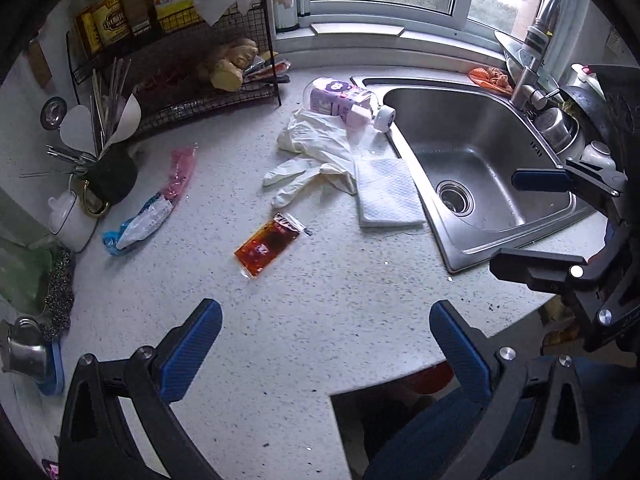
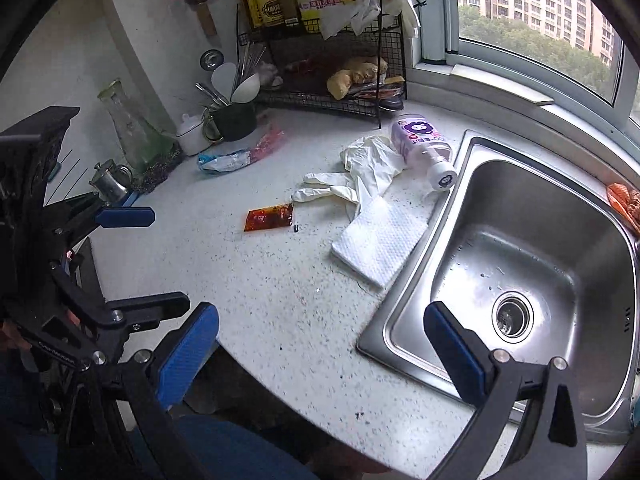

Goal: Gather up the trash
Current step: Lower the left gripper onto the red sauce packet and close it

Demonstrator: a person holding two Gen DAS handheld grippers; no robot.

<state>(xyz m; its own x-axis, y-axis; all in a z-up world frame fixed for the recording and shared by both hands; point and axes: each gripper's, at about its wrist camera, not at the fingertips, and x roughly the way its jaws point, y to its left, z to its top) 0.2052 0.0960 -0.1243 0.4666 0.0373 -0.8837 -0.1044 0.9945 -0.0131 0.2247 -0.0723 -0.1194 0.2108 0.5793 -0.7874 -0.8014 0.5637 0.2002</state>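
Trash lies scattered on a speckled white counter [image 1: 304,320]. A red sauce packet [image 1: 267,245] [image 2: 269,218] is in the middle. Behind it lie white rubber gloves [image 1: 316,152] [image 2: 360,176], a folded paper towel [image 1: 387,191] [image 2: 380,242] and a tipped pink bottle [image 1: 344,100] [image 2: 423,148]. A blue and pink wrapper [image 1: 152,204] [image 2: 240,156] lies to the left. My left gripper [image 1: 324,344] hovers open over the near counter, nothing between its fingers. My right gripper [image 2: 320,348] is open and empty at the sink's front left corner.
A steel sink [image 1: 480,168] [image 2: 520,280] fills the right side, with a tap [image 1: 534,60] behind it. A black wire rack [image 1: 180,68] [image 2: 332,60] holds ginger and bottles at the back. A cup of utensils [image 1: 108,160], a glass carafe [image 2: 132,128] and small pots stand at the left.
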